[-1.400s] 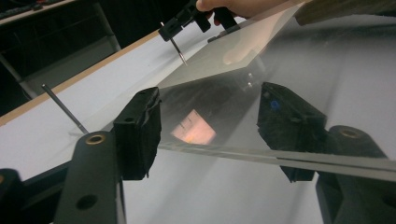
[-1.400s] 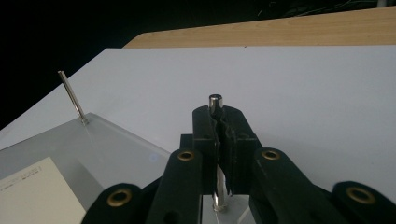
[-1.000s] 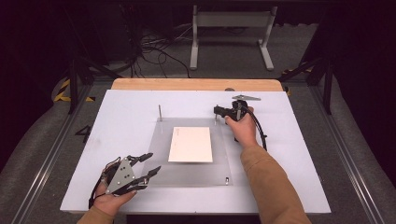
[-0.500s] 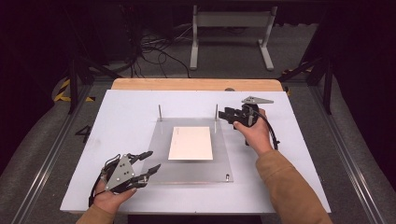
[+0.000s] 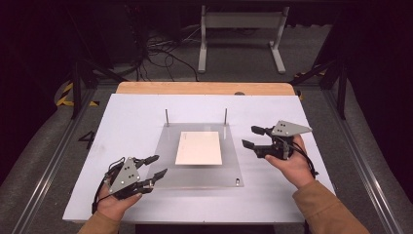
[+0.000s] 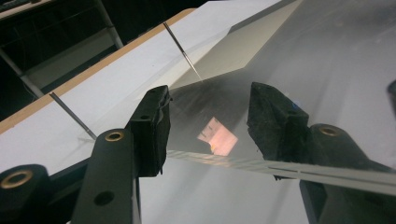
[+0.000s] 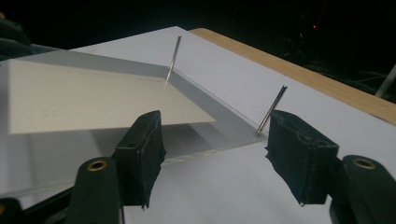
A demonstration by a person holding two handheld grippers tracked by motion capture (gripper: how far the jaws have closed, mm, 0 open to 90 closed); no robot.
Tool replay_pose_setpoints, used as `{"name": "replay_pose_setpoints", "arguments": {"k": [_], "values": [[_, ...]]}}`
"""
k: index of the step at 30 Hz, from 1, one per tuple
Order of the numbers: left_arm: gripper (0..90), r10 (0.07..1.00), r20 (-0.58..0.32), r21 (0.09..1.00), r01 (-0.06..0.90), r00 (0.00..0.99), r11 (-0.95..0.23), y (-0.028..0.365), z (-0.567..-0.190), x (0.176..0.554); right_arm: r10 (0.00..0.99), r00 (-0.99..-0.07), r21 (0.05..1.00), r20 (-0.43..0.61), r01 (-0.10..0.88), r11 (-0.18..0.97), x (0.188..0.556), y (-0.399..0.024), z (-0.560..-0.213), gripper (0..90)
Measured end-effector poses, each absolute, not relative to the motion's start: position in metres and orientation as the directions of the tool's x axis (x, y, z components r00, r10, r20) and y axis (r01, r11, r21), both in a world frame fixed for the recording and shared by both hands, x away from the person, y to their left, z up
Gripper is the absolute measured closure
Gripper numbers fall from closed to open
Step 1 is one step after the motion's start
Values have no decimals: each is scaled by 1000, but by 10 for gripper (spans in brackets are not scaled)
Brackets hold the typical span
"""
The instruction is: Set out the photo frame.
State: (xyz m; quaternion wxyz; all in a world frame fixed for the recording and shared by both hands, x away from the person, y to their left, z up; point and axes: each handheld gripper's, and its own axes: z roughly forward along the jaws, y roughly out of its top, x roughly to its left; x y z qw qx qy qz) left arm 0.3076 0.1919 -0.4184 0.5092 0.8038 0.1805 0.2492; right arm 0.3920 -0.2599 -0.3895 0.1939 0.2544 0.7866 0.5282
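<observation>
A clear plastic plate (image 5: 229, 168) lies in the middle of the white table (image 5: 136, 112), with a cream sheet of paper (image 5: 198, 147) on it. Two thin metal pins (image 5: 167, 117) (image 5: 225, 116) stand at its far corners. My left gripper (image 5: 158, 165) is open at the plate's near left edge, and the left gripper view shows nothing held between its fingers (image 6: 152, 126). My right gripper (image 5: 249, 136) hovers just right of the plate; its jaws have just been opening and nothing is between them. In the right gripper view the paper (image 7: 93, 98) and both pins (image 7: 173, 60) (image 7: 272, 108) lie ahead.
A small peg (image 5: 237, 181) sits at the plate's near right corner. A wooden strip (image 5: 204, 88) borders the table's far edge. Beyond it, a metal stand (image 5: 241, 29) and cables (image 5: 160, 51) are on the dark floor. Bare white table surrounds the plate.
My right gripper has left the far right pin, drawn back toward the near right of the plate, and its jaws have gone from shut to open. My left gripper has stayed in place.
</observation>
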Motion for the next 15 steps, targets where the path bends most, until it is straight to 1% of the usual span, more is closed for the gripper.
{"name": "replay_pose_setpoints", "arguments": {"k": [1,5,7,8,10,15], "values": [[484,544,212,908,41,812,-416,192,-417,308,584,-810,926,-63,172,338,379,-262,-389,306],[484,545,207,908,47,813,-416,192,-416,308,567,-818,918,-98,146,369,367,-264,-388,279],[484,545,209,908,46,812,-416,192,-415,309,551,-823,900,-138,128,416,358,-263,-390,255],[484,543,206,907,49,814,-418,192,-414,309,530,-831,890,-167,104,443,351,-260,-392,241],[484,545,204,909,49,813,-413,192,-414,309,522,-835,890,-174,93,446,348,-259,-393,236],[484,544,203,909,50,814,-414,193,-413,310,461,-860,888,-218,21,460,337,-244,-398,212]]}}
